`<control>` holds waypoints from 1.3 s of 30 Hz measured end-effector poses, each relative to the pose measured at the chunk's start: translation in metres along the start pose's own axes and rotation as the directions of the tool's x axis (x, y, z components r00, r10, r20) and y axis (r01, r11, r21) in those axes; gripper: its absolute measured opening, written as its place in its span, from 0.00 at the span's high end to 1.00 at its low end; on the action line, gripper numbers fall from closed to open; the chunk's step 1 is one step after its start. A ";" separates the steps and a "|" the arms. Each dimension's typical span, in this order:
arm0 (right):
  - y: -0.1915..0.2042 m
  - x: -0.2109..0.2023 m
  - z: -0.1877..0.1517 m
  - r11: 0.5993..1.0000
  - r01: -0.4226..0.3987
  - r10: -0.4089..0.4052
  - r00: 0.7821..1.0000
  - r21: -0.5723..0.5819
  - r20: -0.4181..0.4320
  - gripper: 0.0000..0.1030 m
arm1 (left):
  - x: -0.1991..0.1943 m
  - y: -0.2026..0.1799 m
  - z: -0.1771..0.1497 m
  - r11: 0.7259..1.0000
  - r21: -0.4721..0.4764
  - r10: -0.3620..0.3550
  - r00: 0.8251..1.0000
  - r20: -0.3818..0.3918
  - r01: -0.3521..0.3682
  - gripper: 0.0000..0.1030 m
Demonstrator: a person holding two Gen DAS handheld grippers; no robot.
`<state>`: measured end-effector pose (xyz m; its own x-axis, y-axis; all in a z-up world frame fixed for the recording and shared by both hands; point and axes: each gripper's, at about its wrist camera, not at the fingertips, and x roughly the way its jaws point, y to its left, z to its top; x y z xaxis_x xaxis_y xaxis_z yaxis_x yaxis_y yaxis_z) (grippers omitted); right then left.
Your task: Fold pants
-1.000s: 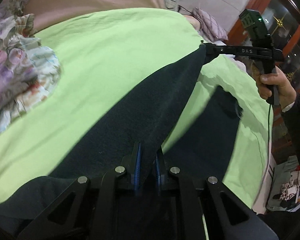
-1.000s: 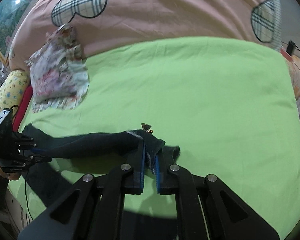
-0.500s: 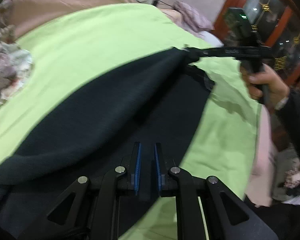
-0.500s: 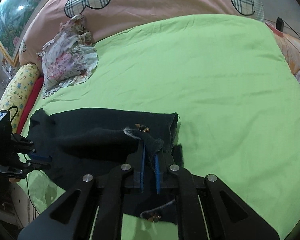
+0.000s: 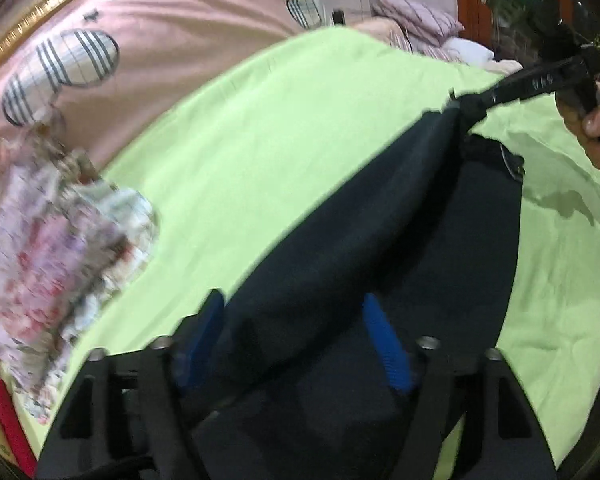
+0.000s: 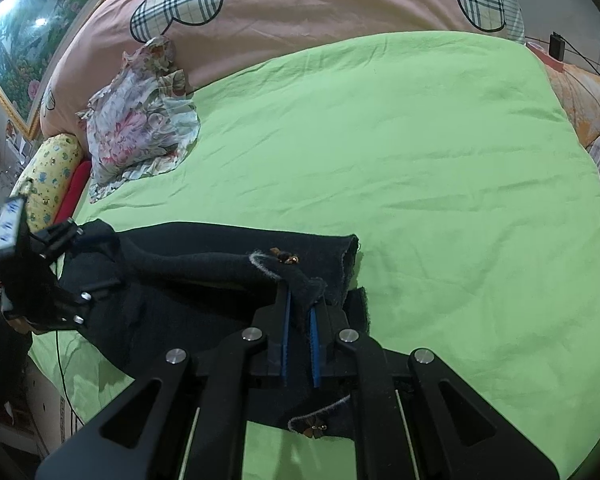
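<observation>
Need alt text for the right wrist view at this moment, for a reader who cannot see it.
The right gripper pinches an edge of dark pants lying partly folded on a green bedsheet. At far left the left gripper is at the other end of the fabric. A floral cloth lies near the pink duvet behind.

My dark navy, fleecy pants [image 6: 204, 280] lie across the near edge of the light green bed sheet [image 6: 380, 160], doubled over so that one layer rests on another. One end is pinched and lifted off the sheet, drawing a taut ridge of cloth [image 5: 360, 232] above the flat lower layer. Small bronze trims [image 6: 286, 257] sit by a frayed pale hem on the top layer, and a second such trim [image 6: 312, 428] shows on the nearest edge.
</observation>
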<state>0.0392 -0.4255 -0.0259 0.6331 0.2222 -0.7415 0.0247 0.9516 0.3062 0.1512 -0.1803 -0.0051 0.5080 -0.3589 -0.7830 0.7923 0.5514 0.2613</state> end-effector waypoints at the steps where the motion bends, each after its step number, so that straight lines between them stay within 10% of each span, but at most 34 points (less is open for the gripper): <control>1: 0.000 0.000 -0.001 1.000 -0.001 0.001 1.000 0.000 -0.002 0.91 | 0.002 -0.002 0.000 1.000 0.011 0.021 1.000 0.010 -0.021 0.14; 5: 0.000 0.000 -0.004 1.000 0.001 -0.002 1.000 -0.009 -0.010 0.91 | 0.027 -0.003 -0.001 0.996 0.090 -0.004 0.998 -0.070 0.010 0.15; 7: 0.000 0.000 -0.004 1.000 0.000 0.000 1.000 -0.008 -0.009 0.91 | 0.043 -0.005 -0.004 0.993 0.106 -0.044 0.991 -0.126 0.057 0.39; 8: -0.001 -0.001 -0.004 1.000 0.001 -0.001 1.000 -0.007 -0.008 0.91 | 0.052 -0.003 -0.005 0.991 0.088 -0.089 0.981 -0.174 0.105 0.83; 9: 0.000 -0.002 -0.004 1.000 0.001 -0.001 1.000 -0.006 -0.005 0.91 | 0.056 0.000 -0.007 0.987 0.048 -0.143 0.967 -0.212 0.156 0.93; 28: -0.013 0.000 -0.066 0.986 0.165 -0.164 0.983 0.010 -0.081 0.92 | 0.029 -0.047 -0.054 0.981 -0.081 -0.187 0.975 -0.119 0.179 0.87; 35: -0.015 -0.018 -0.072 0.976 0.186 -0.179 0.981 0.114 -0.070 0.91 | 0.000 -0.041 -0.064 0.947 -0.197 -0.269 0.961 -0.057 0.253 0.41; 39: 0.023 -0.046 -0.071 0.972 0.227 -0.228 0.973 0.056 0.012 0.89 | -0.030 -0.029 -0.080 0.936 -0.271 -0.237 0.972 -0.005 0.227 0.39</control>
<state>-0.0447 -0.3986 -0.0271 0.6200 -0.0036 -0.7846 0.2111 0.9639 0.1624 0.0859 -0.1250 -0.0345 0.3043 -0.4759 -0.8252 0.7649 0.6383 -0.0860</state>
